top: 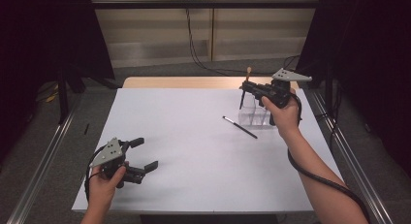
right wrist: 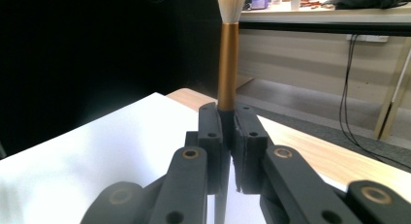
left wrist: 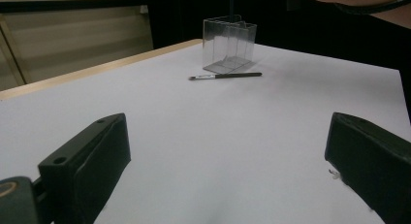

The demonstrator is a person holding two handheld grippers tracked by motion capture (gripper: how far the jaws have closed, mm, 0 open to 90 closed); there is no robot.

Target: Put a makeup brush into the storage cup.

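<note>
Gripping: right tongs (right wrist: 227,136) clamp an upright brush (right wrist: 228,64) above the clear holder (top: 254,110).
Idle: left tongs (top: 145,153) gape wide, empty, over the table (top: 194,151).

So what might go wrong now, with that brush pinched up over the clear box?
The right claw grips the brush by its thin handle, bristles up; it might slip or tilt as it goes down. The clear box looks light, so a handle tip catching a wall could tip or push it. A second thin brush lies loose beside the box and might get knocked.
</note>
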